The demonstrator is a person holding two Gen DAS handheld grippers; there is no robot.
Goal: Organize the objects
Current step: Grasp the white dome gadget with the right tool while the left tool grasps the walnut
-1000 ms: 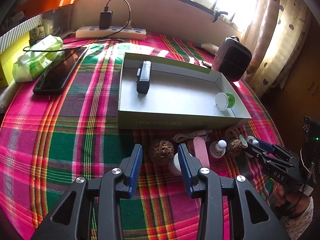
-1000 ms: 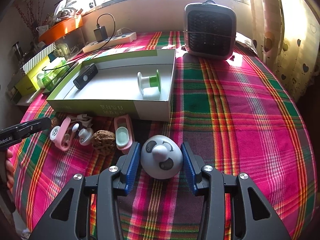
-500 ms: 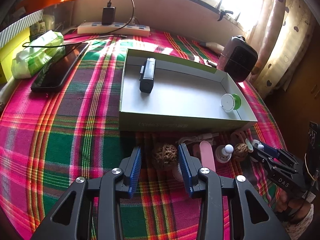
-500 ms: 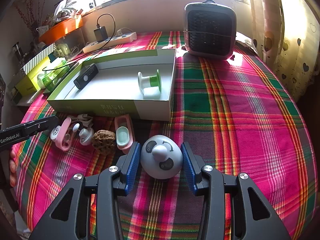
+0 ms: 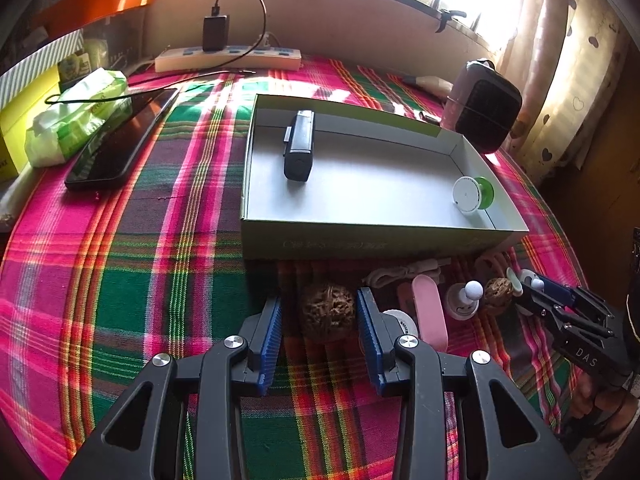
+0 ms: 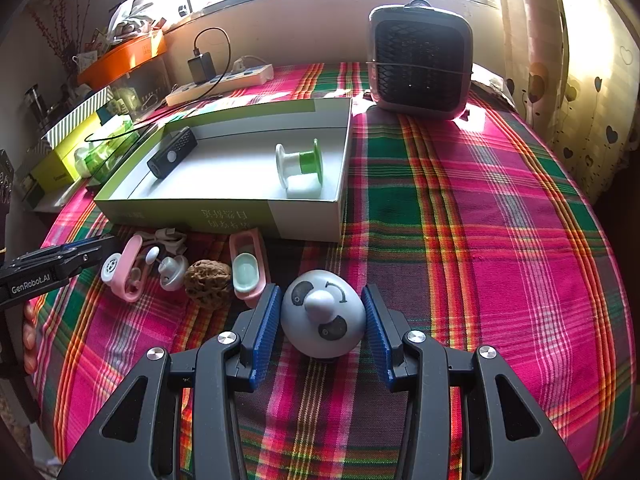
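Observation:
A shallow white-and-green box [image 5: 360, 236] [image 6: 224, 216] lies on the plaid cloth, holding a black device [image 5: 299, 146] [image 6: 172, 153] and a green-and-white spool [image 5: 474, 195] [image 6: 300, 168]. In front of it lie a walnut [image 5: 328, 312], a second walnut [image 6: 209, 283] [image 5: 498, 290], pink cases [image 5: 430, 312] [image 6: 248, 266], a white knob [image 5: 466, 298] and a cord. My left gripper [image 5: 319, 322] is open with the walnut between its pads. My right gripper [image 6: 323, 320] straddles a grey panda-face dome [image 6: 322, 314], its pads close beside it with small gaps.
A grey fan heater [image 6: 420, 60] [image 5: 486, 104] stands behind the box's right end. A power strip with charger [image 5: 228, 58], a black phone [image 5: 120, 140], a wipes pack [image 5: 76, 116] and yellow boxes [image 6: 60, 152] sit at the back left.
My left gripper has moved forward so the walnut now sits between its pads. The right gripper and the panda dome have not moved.

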